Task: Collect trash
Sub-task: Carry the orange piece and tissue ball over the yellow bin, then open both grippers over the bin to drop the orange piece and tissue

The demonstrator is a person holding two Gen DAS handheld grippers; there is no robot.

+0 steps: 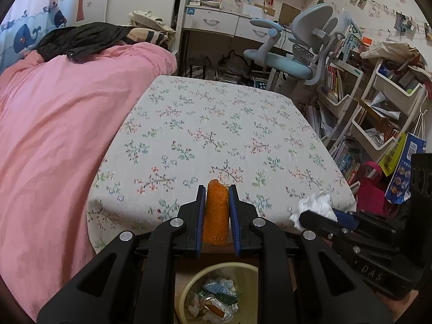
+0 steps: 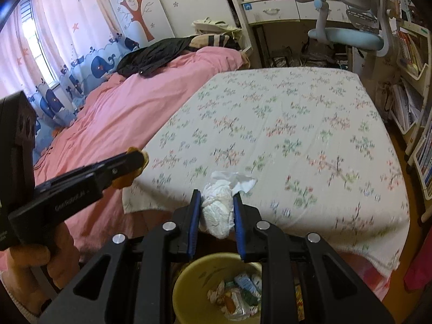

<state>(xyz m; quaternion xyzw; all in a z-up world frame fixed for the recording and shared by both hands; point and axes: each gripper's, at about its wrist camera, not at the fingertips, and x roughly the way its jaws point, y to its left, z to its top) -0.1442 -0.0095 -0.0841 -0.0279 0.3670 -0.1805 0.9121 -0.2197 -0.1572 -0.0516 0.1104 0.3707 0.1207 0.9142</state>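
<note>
My left gripper point(image 1: 216, 197) is shut on a curved strip of orange peel point(image 1: 215, 213), held upright between its blue pads. My right gripper point(image 2: 217, 202) is shut on a crumpled white tissue point(image 2: 220, 205). Both hang past the near edge of the floral bed sheet point(image 1: 216, 124), above a yellow waste bin point(image 2: 189, 278) that holds several wrappers and scraps. The right gripper with its tissue point(image 1: 316, 206) shows at the lower right of the left wrist view. The left gripper point(image 2: 135, 162) with the peel point(image 2: 127, 181) shows at the left of the right wrist view, held by a hand point(image 2: 32, 262).
A pink duvet point(image 1: 54, 135) covers the left half of the bed, with a black garment point(image 1: 81, 40) at its far end. Beyond the bed stand a desk point(image 1: 229, 24) and a blue chair point(image 1: 291, 59). Crowded shelves point(image 1: 378, 102) and bags point(image 1: 405, 172) line the right.
</note>
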